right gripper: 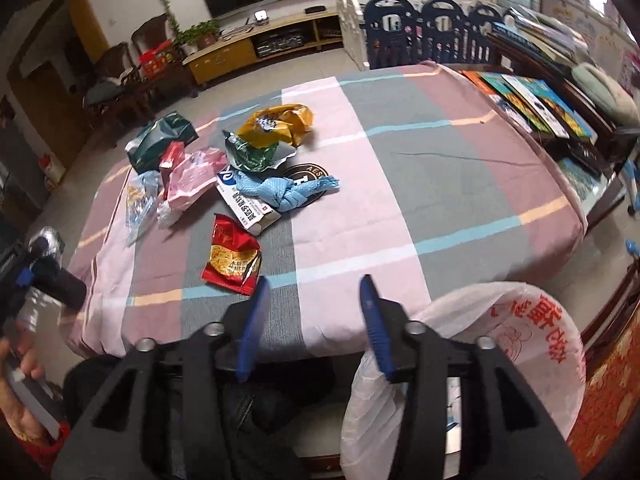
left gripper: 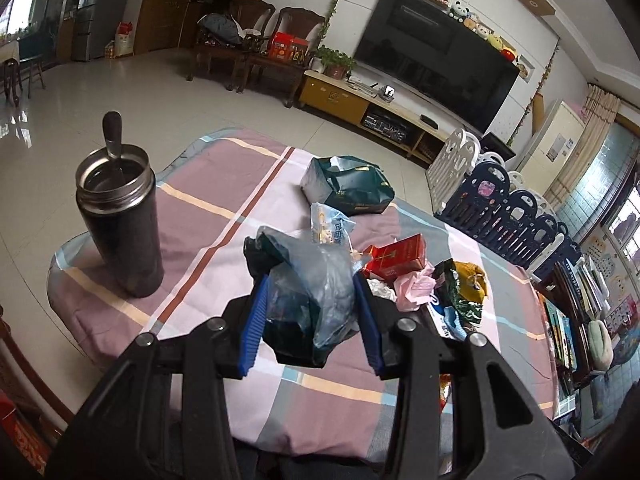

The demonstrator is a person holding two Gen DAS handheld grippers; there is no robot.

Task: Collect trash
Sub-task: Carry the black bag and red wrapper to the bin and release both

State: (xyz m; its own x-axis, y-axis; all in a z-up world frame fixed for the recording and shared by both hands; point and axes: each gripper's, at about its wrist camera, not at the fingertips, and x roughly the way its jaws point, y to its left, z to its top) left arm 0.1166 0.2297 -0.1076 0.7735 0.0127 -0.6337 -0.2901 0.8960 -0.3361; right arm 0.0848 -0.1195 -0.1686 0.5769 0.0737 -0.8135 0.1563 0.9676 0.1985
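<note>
My left gripper [left gripper: 310,304] is shut on a crumpled dark and grey plastic bag [left gripper: 308,292], held above the table; it also shows at the left edge of the right wrist view [right gripper: 44,260]. Trash lies on the checked tablecloth [right gripper: 400,184]: a red snack packet [right gripper: 232,256], a white box [right gripper: 248,204], a blue knotted cloth [right gripper: 288,192], a green wrapper [right gripper: 252,152], a yellow bag [right gripper: 276,120], pink wrapping [right gripper: 192,180], a red box [left gripper: 396,258]. My right gripper [right gripper: 312,304] is open and empty at the table's near edge.
A white trash bag [right gripper: 500,340] hangs open at the lower right of the right wrist view. A dark steel tumbler [left gripper: 120,220] with a spoon stands at the table's left. A dark green tissue pack [left gripper: 348,186] lies beyond the trash. Books [right gripper: 532,100] lie at the far right.
</note>
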